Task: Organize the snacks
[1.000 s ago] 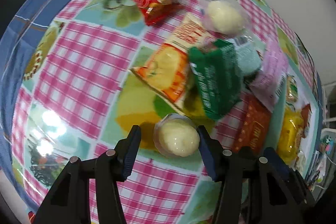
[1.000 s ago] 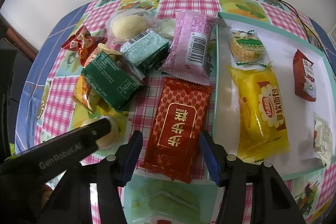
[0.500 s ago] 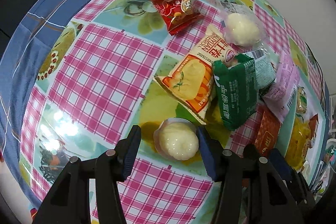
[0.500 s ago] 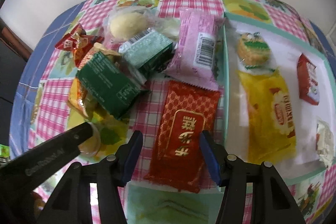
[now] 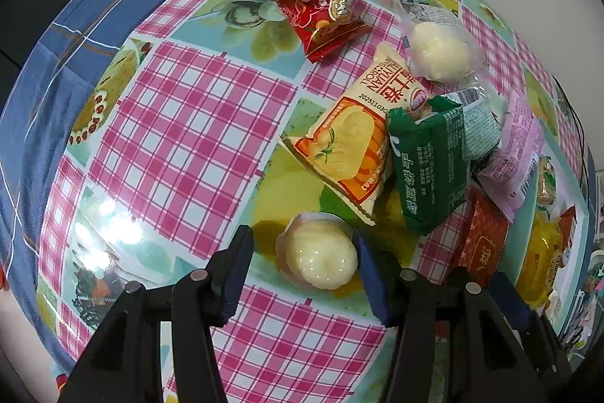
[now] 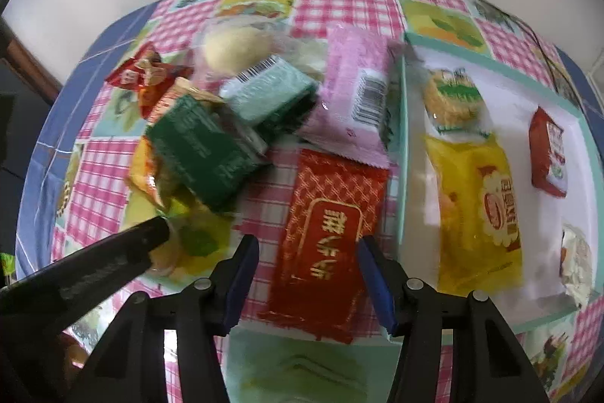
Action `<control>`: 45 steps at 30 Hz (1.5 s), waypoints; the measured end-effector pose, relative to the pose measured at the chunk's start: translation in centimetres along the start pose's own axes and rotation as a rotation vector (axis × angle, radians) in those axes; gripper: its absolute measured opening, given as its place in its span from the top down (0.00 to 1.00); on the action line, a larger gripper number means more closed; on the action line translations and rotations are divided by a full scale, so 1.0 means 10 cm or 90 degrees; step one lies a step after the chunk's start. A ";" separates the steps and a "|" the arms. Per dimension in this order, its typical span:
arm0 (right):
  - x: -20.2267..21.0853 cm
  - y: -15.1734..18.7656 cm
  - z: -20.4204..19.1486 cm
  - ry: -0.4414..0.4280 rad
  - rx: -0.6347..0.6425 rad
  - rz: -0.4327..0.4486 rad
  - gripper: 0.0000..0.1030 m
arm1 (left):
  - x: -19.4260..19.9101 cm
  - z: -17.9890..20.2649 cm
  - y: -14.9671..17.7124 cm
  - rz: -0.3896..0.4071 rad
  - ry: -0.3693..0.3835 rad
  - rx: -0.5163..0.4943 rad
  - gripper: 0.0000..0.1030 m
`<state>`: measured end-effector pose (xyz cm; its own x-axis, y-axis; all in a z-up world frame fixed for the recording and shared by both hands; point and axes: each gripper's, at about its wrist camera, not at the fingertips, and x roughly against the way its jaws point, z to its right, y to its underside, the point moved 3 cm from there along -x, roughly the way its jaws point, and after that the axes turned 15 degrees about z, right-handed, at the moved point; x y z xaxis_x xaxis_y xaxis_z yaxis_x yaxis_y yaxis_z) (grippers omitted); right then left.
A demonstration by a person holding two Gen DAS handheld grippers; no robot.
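Observation:
My left gripper [image 5: 304, 269] is open, its jaws on either side of a round pale bun in clear wrap [image 5: 316, 261] that lies on the tablecloth. My right gripper [image 6: 307, 274] is open over the near end of a red flat packet [image 6: 324, 237], which lies between the jaws. A heap holds an orange packet [image 5: 349, 148], a dark green packet [image 6: 204, 153], a light green packet [image 6: 270, 93], a pink packet [image 6: 356, 89], a red candy bag [image 5: 313, 10] and a second bun [image 5: 439, 51]. The white tray [image 6: 406, 146] on the right holds a yellow packet [image 6: 477, 210] and other snacks.
The table has a pink checked and fruit-print cloth [image 5: 181, 127], with a blue border at the left. The tray also holds a round cookie pack [image 6: 453, 97] and a small red pack [image 6: 547, 153]. The left gripper's arm [image 6: 83, 270] crosses the right view's lower left.
Both grippers have shifted slightly closer to the snacks. The bun stays between the left jaws and the red packet between the right jaws. Both remain open.

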<state>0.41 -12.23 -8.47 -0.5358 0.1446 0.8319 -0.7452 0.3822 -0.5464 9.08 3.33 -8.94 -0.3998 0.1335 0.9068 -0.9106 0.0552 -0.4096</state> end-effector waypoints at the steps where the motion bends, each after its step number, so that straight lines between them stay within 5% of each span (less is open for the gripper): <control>1: -0.01 0.00 0.00 0.000 0.001 -0.003 0.45 | 0.00 0.01 0.00 0.000 0.000 0.000 0.46; 14: -0.12 0.06 0.09 0.000 -0.045 -0.017 0.41 | -0.01 0.00 0.00 -0.005 0.000 0.006 0.46; 20: -0.17 0.10 -0.18 0.028 0.048 -0.014 0.35 | -0.05 0.10 0.03 -0.011 0.002 -0.016 0.46; 27: -0.21 0.14 -0.24 0.018 0.063 -0.017 0.33 | -0.09 0.25 0.08 -0.008 -0.018 -0.061 0.46; 38: -0.17 0.18 -0.02 0.008 0.070 -0.021 0.47 | -0.09 0.64 0.23 0.005 -0.019 -0.133 0.46; 45: -0.09 0.20 0.08 -0.003 0.062 -0.024 0.53 | -0.02 0.69 0.29 0.012 -0.008 -0.141 0.55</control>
<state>-0.94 -12.33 -10.43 -0.5080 0.1271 0.8519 -0.8002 0.2964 -0.5214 5.83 -3.41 -9.61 -0.4186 0.1235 0.8997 -0.8587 0.2687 -0.4364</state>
